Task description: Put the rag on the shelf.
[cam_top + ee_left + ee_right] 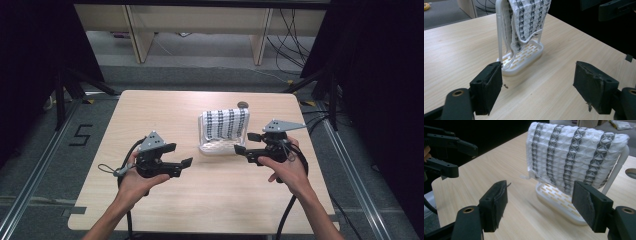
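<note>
The patterned cloth (226, 123) is draped over the white rack (215, 147) on the worktop (150, 115), flanked by both grippers, left gripper (181, 155) and right gripper (248, 143), whose fingers are spread and empty, seemingly for grasping it.

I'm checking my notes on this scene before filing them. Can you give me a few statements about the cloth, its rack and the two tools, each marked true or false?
1. The striped cloth hangs over the white rack. True.
2. The right tool is clamped on the cloth. False: its jaws stand open, short of the cloth.
3. The left tool holds nothing. True.
4. The rack lies tipped on its side. False: it stands upright on the table.
5. The cloth is plain white. False: it has dark stripes.
</note>
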Tool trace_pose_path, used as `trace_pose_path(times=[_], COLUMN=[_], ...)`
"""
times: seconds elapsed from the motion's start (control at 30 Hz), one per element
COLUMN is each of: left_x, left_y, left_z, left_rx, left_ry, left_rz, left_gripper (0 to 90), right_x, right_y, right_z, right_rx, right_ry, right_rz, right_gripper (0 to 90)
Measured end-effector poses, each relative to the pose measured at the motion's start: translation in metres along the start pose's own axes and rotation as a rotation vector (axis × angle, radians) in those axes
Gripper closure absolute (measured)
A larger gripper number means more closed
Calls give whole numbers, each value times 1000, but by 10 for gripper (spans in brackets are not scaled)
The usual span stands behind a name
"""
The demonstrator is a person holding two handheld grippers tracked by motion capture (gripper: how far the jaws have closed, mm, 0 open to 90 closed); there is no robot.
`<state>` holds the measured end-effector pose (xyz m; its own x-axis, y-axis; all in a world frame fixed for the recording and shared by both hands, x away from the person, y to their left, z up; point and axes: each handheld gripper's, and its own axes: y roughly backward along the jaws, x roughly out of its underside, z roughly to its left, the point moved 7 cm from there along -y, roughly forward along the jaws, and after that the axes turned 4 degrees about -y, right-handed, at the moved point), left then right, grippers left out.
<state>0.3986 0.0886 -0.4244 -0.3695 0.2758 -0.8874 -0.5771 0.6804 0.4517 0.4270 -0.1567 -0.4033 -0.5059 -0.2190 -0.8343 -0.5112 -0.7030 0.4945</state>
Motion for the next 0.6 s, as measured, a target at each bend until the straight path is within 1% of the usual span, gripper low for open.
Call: trace_pose_path(times=[0.07,0.1,0.13,0.17,0.2,0.23,0.27,0.3,0.33,0.37,0.4,0.43,0.47,0.5,0.53,0.57,0.6], left_x=[2,4,4,6,9,10,13,14,16,17,18,21,22,24,26,28,30], left_y=[1,2,2,2,3,3,3,3,3,3,3,4,4,4,5,4,4], left_z=[0,0,0,0,0,0,1,1,1,1,1,1,1,1,1,1,1], left_rx=[-2,-1,-2,-1,-3,1,-8,-5,-4,-3,3,-4,-1,-1,-2,9,-1], left_ry=[-1,0,3,6,0,-5,-11,-9,-6,-6,-7,-11,-9,-9,-16,-13,-13], left_rz=[3,2,-4,-3,10,8,18,13,18,16,19,29,21,26,36,31,27], left_gripper=[223,223,223,224,223,223,223,223,223,223,223,223,223,223,223,223,223], right_x=[0,1,2,3,4,6,7,9,11,12,14,15,17,18,21,22,24], right_y=[0,-1,-1,0,-1,-1,-2,-2,-1,-2,-2,-2,-2,-1,-1,-1,-1], right_z=[-2,0,1,-1,0,-1,0,-1,0,-2,1,0,1,1,2,2,2], right_rx=[6,-8,-4,7,9,-2,-17,-1,2,5,-4,1,3,-2,-1,-2,-2], right_ry=[34,18,9,25,14,32,24,27,8,33,-3,6,7,12,4,5,6], right_rz=[-9,-12,-7,-4,-7,-3,-7,6,12,6,8,17,12,17,23,16,20], right_gripper=[297,296,295,295,294,294,294,294,293,294,293,293,293,293,293,293,293])
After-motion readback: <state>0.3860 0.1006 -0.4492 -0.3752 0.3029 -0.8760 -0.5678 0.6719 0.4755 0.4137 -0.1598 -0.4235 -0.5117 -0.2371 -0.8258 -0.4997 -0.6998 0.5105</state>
